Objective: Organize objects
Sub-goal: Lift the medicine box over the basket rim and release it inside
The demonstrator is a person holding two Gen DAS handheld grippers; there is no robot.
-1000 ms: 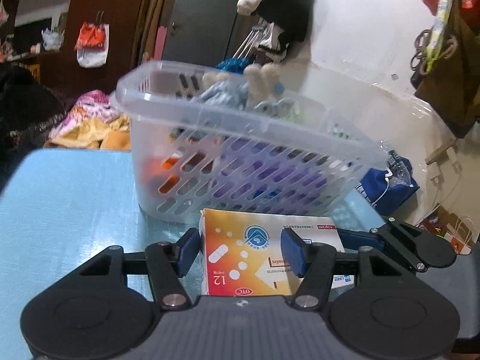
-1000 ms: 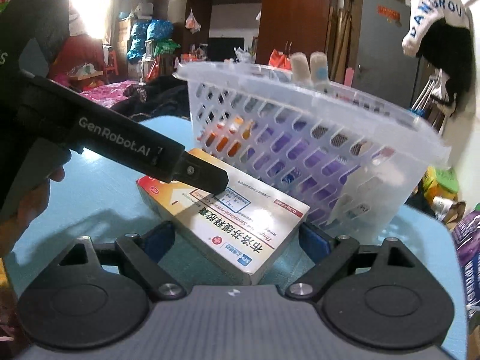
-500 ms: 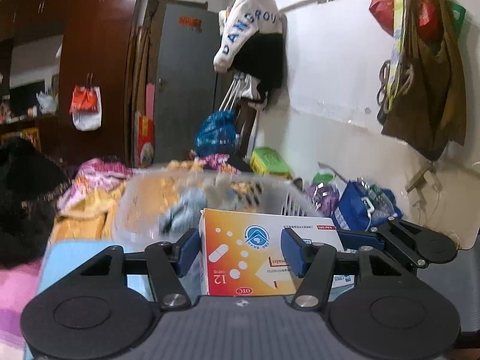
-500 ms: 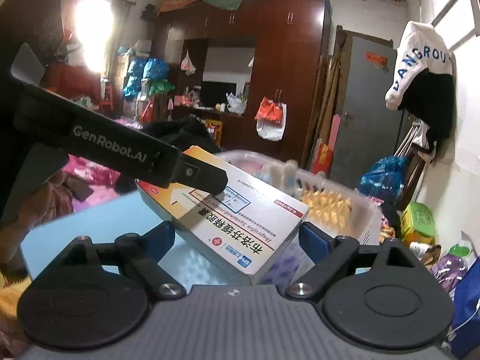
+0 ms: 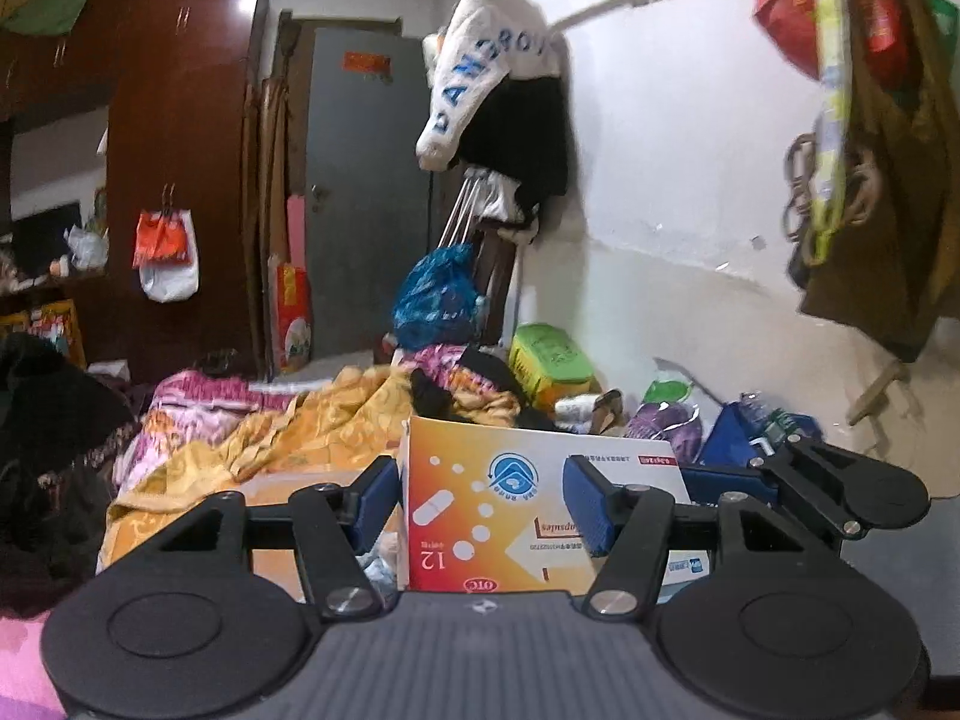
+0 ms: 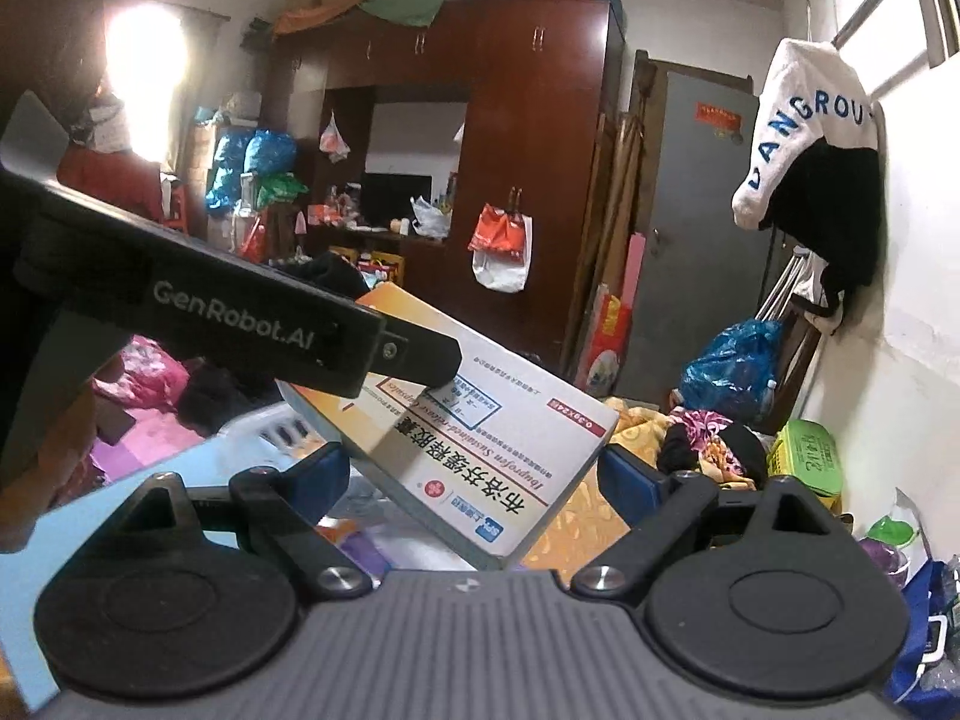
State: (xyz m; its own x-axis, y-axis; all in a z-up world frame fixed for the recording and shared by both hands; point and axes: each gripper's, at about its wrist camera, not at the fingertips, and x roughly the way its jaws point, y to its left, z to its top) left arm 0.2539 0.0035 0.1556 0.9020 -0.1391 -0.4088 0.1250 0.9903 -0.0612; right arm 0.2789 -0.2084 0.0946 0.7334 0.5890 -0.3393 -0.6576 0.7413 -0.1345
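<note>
Between both grippers, off the table, hangs the medicine box (image 5: pixel 528 516), an orange-and-white carton printed with pills and the number 12. The left gripper (image 5: pixel 483 501) pinches the box across its narrow sides, blue pads (image 5: pixel 585 504) pressed on it. The right gripper (image 6: pixel 474 477) clamps the same box (image 6: pixel 480 450) across its long ends, jaws set wide against both. Below the box, the rim of a clear basket (image 6: pixel 270 426) shows over the light blue table (image 6: pixel 120 498). Beyond the box lie heaped orange and pink blankets (image 5: pixel 312 426), then a grey door (image 5: pixel 366 192) and a dark red wardrobe (image 5: pixel 180 150). Right of the box, a white wall (image 5: pixel 678 180) carries hanging clothes and bags.
</note>
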